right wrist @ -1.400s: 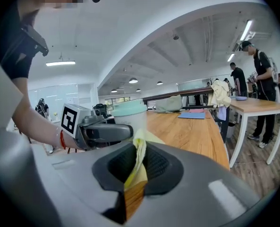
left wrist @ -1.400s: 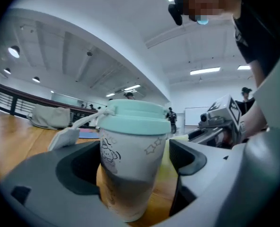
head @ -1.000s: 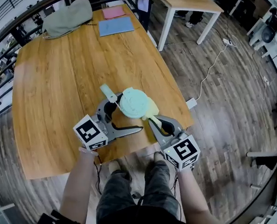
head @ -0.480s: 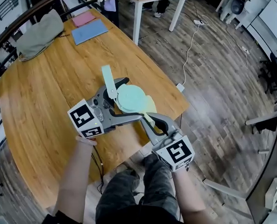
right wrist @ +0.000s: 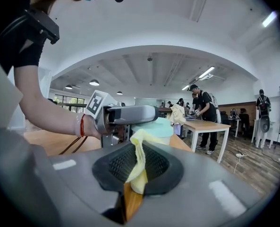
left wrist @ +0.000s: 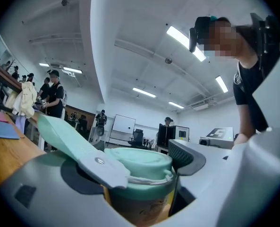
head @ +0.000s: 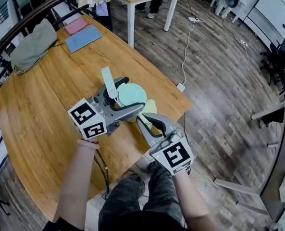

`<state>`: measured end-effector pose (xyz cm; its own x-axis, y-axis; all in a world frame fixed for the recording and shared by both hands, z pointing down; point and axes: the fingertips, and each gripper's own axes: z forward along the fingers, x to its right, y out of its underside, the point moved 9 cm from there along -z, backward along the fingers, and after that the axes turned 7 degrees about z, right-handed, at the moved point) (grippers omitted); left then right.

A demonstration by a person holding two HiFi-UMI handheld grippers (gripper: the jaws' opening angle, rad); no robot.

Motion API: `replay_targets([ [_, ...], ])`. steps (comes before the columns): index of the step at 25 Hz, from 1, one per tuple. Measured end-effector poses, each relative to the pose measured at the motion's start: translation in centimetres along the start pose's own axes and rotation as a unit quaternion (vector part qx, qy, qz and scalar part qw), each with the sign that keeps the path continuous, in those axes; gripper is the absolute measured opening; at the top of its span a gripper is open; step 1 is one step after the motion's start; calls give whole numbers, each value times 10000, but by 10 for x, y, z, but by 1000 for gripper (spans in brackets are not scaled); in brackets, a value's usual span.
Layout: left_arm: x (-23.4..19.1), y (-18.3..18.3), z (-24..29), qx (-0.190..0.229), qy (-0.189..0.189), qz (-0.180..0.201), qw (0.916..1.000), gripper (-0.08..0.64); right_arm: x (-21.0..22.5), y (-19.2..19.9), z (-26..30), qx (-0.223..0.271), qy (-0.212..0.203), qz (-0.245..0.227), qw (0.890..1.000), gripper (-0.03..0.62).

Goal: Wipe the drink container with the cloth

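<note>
The cup has been raised above the desk's right edge by the left claw, just tightened around it. The cloth, pinched in the right claw, is held beside it, so wiping can likely begin.

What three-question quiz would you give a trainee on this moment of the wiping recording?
1. Multiple choice: what does the right gripper pinch? A a sponge; B a yellow cloth; C a brush.
2. True or false: the drink container stands free on the table, with no gripper around it.
3. Short answer: what colour is the container's lid?
Key: 1 B. 2 False: it sits between the jaws of the left gripper, which have just been closing on it. 3 Mint green.
</note>
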<state>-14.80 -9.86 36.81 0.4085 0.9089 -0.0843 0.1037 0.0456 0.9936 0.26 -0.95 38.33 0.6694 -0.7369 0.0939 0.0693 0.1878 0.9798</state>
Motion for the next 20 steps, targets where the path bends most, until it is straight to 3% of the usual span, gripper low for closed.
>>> replay_targets([
  [6, -11, -2, 0, -51, -377, -327, 9987, 420, -1, -4, 17, 3, -138, -30, 9999, 34],
  [13, -7, -1, 6, -186, -422, -199, 9987, 420, -18, -1, 38, -220, -392, -424, 9981, 34],
  [20, -5, -1, 9, -187, -433, -210, 9987, 420, -8, 23, 33, -440, -459, -236, 9977, 34],
])
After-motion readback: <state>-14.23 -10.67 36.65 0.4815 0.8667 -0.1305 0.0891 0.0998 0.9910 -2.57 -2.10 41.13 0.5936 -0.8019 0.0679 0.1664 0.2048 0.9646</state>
